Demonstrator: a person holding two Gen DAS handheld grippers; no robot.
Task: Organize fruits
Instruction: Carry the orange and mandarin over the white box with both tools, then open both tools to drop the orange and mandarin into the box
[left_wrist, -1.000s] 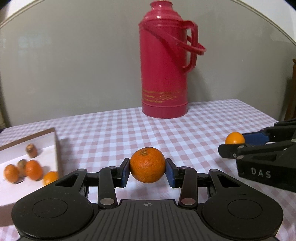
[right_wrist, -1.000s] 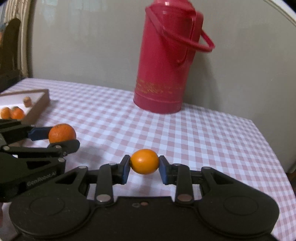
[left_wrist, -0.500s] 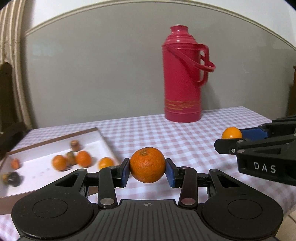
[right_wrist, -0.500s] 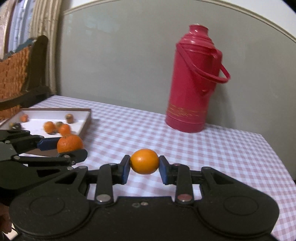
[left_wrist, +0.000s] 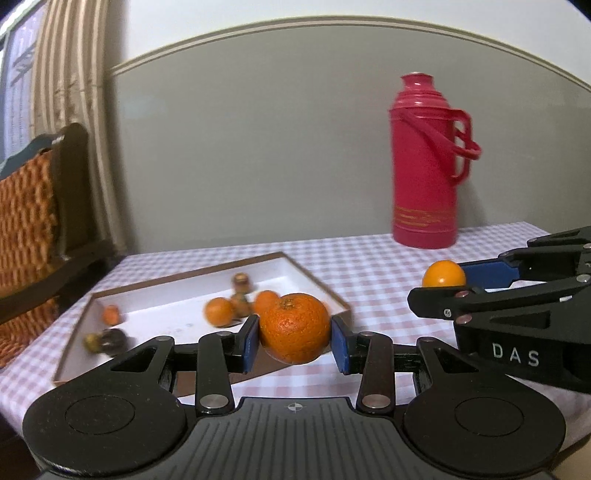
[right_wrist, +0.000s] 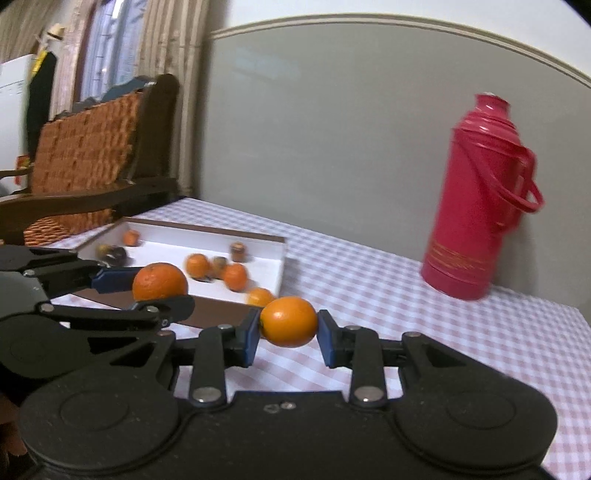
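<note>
White-lined tray (left_wrist: 177, 306) lies ahead and left of my left gripper (left_wrist: 294, 341), which clamps the mandarin (left_wrist: 294, 326) near its front rim. Further right, my right gripper (right_wrist: 289, 330) pinches the small orange fruit (right_wrist: 289, 321), farther from that tray.

Dim, warm indoor light, soft and even, perhaps from overhead. Faint shadows only. Strong fisheye bending at the edges, dark vignette in the corners. Motion blur across the red flask (left_wrist: 424, 177), the tray (left_wrist: 310, 275) and its fruit; sharp on each gripper and held fruit.
</note>
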